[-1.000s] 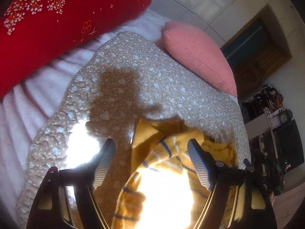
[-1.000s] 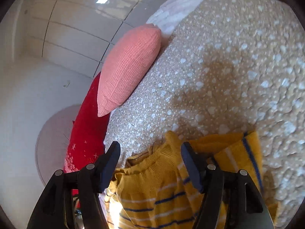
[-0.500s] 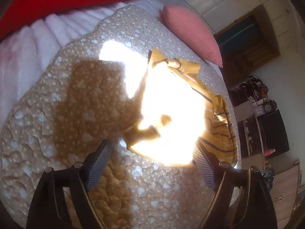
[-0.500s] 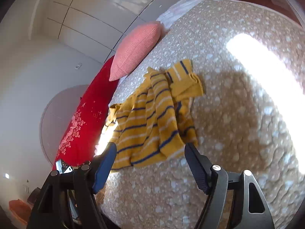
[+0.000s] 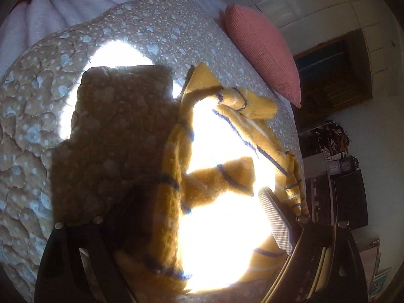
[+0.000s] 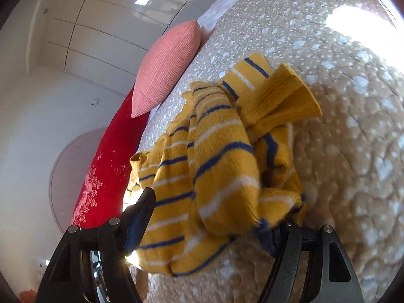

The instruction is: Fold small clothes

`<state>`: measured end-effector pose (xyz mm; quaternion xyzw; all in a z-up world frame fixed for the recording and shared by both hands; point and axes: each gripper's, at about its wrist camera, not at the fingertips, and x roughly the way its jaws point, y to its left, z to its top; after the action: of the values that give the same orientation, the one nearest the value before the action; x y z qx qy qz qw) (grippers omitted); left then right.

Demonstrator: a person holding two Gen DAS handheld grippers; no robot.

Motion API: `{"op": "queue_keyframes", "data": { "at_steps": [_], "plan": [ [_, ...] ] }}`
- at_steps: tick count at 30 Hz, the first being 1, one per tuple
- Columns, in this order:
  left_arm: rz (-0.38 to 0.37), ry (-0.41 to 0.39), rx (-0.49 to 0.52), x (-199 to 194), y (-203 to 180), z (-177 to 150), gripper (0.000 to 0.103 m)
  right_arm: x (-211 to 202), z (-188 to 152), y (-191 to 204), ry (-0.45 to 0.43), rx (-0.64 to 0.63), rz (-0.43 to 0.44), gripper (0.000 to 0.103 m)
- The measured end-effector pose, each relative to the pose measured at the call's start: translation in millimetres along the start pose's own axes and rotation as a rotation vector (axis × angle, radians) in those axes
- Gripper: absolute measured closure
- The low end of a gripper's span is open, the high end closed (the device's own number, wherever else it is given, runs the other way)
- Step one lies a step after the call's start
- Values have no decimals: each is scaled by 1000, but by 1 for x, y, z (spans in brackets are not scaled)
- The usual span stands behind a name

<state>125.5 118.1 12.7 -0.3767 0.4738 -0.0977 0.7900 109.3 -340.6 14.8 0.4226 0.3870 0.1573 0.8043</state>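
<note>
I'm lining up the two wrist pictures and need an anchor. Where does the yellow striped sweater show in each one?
Left wrist view: the yellow striped sweater runs from the centre to the lower right, partly washed out by sun glare.
Right wrist view: the sweater lies crumpled in the centre and lower middle, on the quilt.
Shared landmark: the pink pillow, beyond the sweater in both.

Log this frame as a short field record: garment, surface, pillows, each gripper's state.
garment: yellow knit top with blue and white stripes, crumpled, unfolded
surface: beige spotted quilt
pillows: pink pillow and red pillow at the quilt's far edge
left gripper: jaws have just been opening; open, garment between them
right gripper: open, straddling the garment's near edge, not pinching
lighting: sun glare over the garment in left wrist view
</note>
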Motion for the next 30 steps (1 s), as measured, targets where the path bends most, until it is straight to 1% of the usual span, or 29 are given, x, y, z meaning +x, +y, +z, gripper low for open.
{"op": "queue_keyframes", "data": {
  "at_steps": [1, 2, 3, 4, 5, 7, 10, 12, 14, 15, 17, 18, 19, 20, 21, 22, 23, 25, 27, 28, 30],
  "plan": [
    [29, 10, -3, 3, -3, 2, 21, 3, 4, 1, -4, 6, -13, 44],
    [59, 9, 0, 1, -6, 2, 66, 5, 7, 0, -2, 5, -34, 62],
    [68, 32, 5, 1, -9, 1, 88, 5, 11, -2, 12, 5, -44, 85],
    [66, 48, 3, -3, -10, -1, 89, 2, 11, -5, 21, 18, -23, 86],
    [72, 30, 11, -11, -12, -5, 89, -4, 11, -6, 23, 20, -13, 87],
    [91, 16, 49, -28, -19, -15, 90, -20, 6, -2, 28, -15, -11, 88],
    [105, 11, 85, -57, -24, -35, 98, -46, -5, 1, 39, -45, 9, 89],
    [86, 8, 91, -76, -23, -50, 98, -64, -16, 0, 46, -53, 28, 89],
    [98, 6, 104, -88, -18, -61, 98, -76, -29, -4, 60, -68, 26, 89],
    [115, 8, 111, -90, -15, -65, 96, -78, -34, -6, 71, -86, 11, 89],
    [149, 2, 79, -94, -4, -69, 93, -79, -40, -11, 82, -112, -50, 85],
    [141, -10, 54, -101, 4, -69, 93, -82, -42, -15, 66, -111, -92, 82],
    [124, -23, 36, -106, 9, -69, 88, -86, -42, -17, 42, -114, -114, 79],
    [117, -40, 26, -113, 9, -69, 79, -92, -41, -19, 21, -121, -129, 77],
    [117, -62, 22, -122, 10, -68, 74, -99, -39, -20, 5, -128, -154, 69],
    [116, -89, 27, -131, 10, -68, 64, -106, -37, -21, -10, -133, -177, 62],
    [113, -115, 43, -139, 7, -67, 54, -114, -34, -21, -25, -137, -189, 60],
    [128, -152, 86, -147, 3, -61, 49, -132, -28, -18, -74, -157, -222, 59],
    [154, -171, 129, -151, -4, -61, 49, -149, -23, -11, -147, -179, -265, 59],
    [154, -173, 154, -150, -9, -63, 47, -154, -22, -3, -173, -203, -270, 59],
    [158, -170, 221, -145, -22, -69, 43, -152, -18, 19, -174, -283, -261, 59]
  ]
}}
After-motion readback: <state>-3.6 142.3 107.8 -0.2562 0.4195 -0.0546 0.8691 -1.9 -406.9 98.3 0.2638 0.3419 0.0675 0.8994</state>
